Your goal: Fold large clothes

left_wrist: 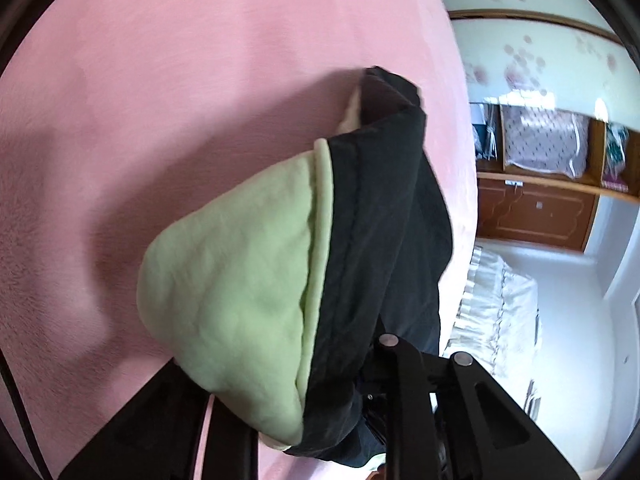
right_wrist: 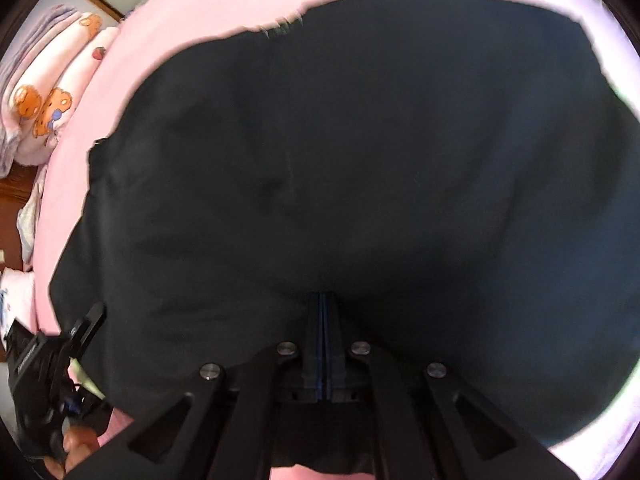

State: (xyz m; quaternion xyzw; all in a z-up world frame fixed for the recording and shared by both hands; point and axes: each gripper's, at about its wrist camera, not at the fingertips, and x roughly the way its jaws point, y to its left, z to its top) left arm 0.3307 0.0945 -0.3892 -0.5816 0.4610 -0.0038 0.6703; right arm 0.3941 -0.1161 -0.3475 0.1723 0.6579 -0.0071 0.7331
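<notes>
The right gripper [right_wrist: 323,312] has its fingers [right_wrist: 314,336] pressed flat together, tips sunk into the smooth, dark garment [right_wrist: 360,160] spread broadly over the soft pink bed [right_wrist: 132,60]. The left gripper [left_wrist: 360,368] is clamped on a bunched fold of that garment, lifted above the bed, its fleecy pale-green lining [left_wrist: 232,280] bulging leftward. Folded cartoon-printed bedding [right_wrist: 48,92] lies far left.

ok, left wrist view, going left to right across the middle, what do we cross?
Pink fleecy bed cover → pale green lining of the garment → its black outer fabric → wooden shelf unit with bagged bedding against the flowered wall.
</notes>
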